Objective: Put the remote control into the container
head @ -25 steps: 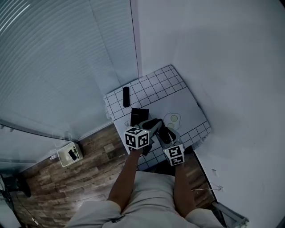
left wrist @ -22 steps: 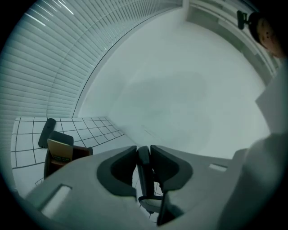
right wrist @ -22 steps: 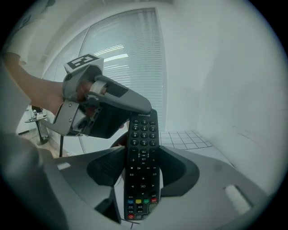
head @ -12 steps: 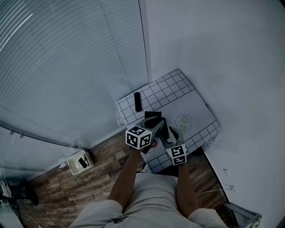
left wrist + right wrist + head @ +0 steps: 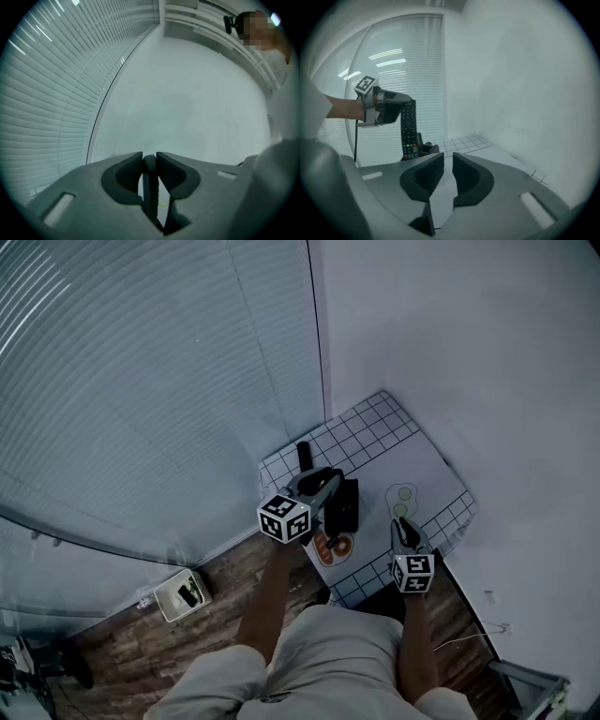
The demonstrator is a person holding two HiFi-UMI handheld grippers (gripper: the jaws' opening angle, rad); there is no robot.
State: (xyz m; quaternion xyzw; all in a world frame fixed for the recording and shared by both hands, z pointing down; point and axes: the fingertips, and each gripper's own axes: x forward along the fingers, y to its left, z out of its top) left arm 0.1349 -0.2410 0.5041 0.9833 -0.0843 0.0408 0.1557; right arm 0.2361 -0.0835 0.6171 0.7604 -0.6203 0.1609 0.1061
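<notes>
My left gripper (image 5: 149,161) is shut on a black remote control (image 5: 150,192), gripped edge-on between its pads. In the right gripper view this remote control (image 5: 408,129) hangs upright, buttons facing me, just above a small black container (image 5: 425,149) on the checked tablecloth. From the head view the left gripper (image 5: 326,487) hovers over the table's near-left part. My right gripper (image 5: 403,524) is off to the right near the table's front edge. Its jaws have just been closing, a narrow gap remains, and nothing is between them.
A second black remote (image 5: 303,456) lies on the checked tablecloth (image 5: 375,423) near the window blinds. A mat with a fried-egg print (image 5: 403,495) and an orange-patterned plate (image 5: 333,547) lie on the table. White walls close the corner. A white box (image 5: 183,594) sits on the wooden floor.
The right gripper has let go of the remote control, drawn back to the right and narrowed its jaws. The left gripper has lifted the remote, which now hangs upright.
</notes>
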